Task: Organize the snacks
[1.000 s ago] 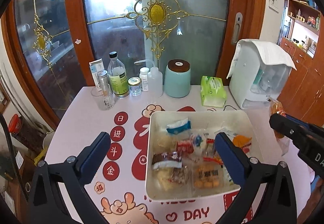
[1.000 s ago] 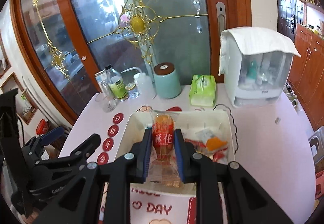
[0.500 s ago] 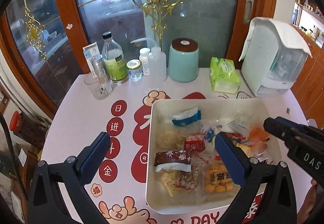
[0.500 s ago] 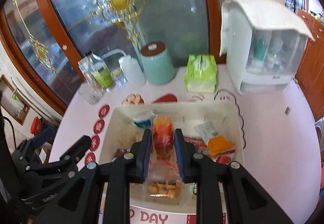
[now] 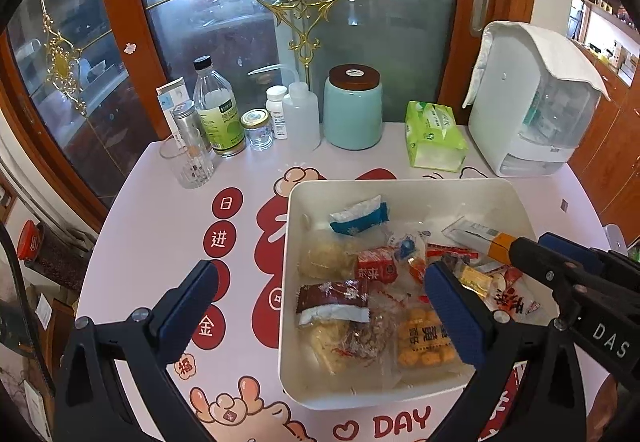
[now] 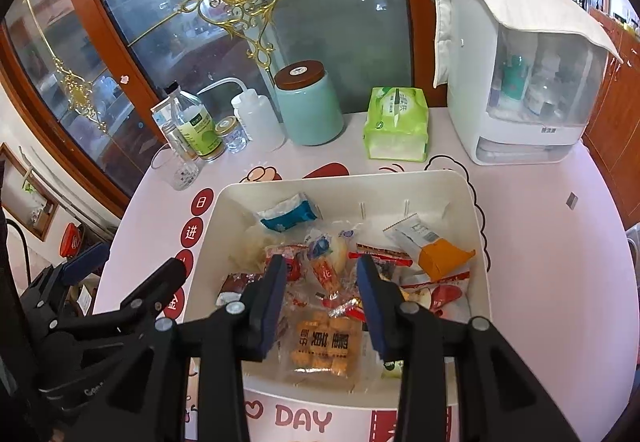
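Observation:
A white bin (image 6: 340, 178) (image 5: 400, 184) on the pink table holds several wrapped snacks: a blue-and-white packet (image 6: 286, 216), an orange-and-white one (image 6: 432, 246) and a clear bag of yellow balls (image 6: 324, 346). My right gripper (image 6: 322, 264) hangs low over the bin's middle with its jaws opening. An orange twist-snack packet (image 6: 328, 276) lies on the pile between them, and neither pad presses on it. My left gripper (image 5: 320, 282) stands wide open and holds nothing. It straddles the bin's left wall, with one finger over the tablecloth and the other over the snacks.
Along the back of the table stand a glass (image 5: 188, 162), bottles and small jars (image 5: 218, 110), a teal canister (image 5: 352, 106), a green tissue pack (image 5: 434, 134) and a white cabinet (image 5: 532, 102) draped with a cloth. A glass door rises behind them.
Both grippers have sunk toward the bin. The right jaws, shut on the orange twist packet before, have spread, and the packet now lies among the snacks.

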A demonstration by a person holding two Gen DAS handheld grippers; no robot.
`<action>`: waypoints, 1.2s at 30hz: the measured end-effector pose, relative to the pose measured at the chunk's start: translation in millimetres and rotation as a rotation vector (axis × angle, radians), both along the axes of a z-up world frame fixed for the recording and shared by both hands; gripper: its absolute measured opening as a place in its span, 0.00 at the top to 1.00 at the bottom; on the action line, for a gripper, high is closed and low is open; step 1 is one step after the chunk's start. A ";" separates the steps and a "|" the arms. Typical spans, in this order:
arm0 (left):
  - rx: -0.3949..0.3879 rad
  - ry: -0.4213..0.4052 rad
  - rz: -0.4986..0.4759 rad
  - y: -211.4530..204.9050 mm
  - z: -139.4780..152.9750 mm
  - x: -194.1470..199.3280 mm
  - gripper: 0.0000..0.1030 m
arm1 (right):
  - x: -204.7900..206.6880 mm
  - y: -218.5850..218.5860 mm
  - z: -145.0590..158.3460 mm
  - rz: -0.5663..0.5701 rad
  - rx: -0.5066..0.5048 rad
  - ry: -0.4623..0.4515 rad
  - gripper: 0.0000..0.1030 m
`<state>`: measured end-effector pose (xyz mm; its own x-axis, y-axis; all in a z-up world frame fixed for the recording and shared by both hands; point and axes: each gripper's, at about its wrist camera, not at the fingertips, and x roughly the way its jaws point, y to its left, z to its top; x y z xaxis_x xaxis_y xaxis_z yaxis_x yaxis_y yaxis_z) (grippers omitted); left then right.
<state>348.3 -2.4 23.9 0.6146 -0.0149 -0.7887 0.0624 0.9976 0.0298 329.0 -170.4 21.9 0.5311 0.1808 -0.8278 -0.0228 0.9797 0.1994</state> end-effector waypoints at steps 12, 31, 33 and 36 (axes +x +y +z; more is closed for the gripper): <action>-0.027 0.036 -0.019 -1.0 -3.5 -63.9 0.01 | -60.8 -4.3 2.3 0.010 0.006 -0.013 0.64; -0.033 0.091 -0.041 9.7 -5.8 -254.7 0.01 | -239.5 -4.3 -11.8 0.001 0.053 0.055 0.64; -0.038 0.097 -0.032 13.2 -2.7 -269.0 0.01 | -256.5 -1.2 -7.3 0.011 0.061 0.058 0.63; -0.049 0.103 -0.014 17.9 1.7 -288.2 0.01 | -277.1 4.3 2.0 0.026 0.053 0.054 0.60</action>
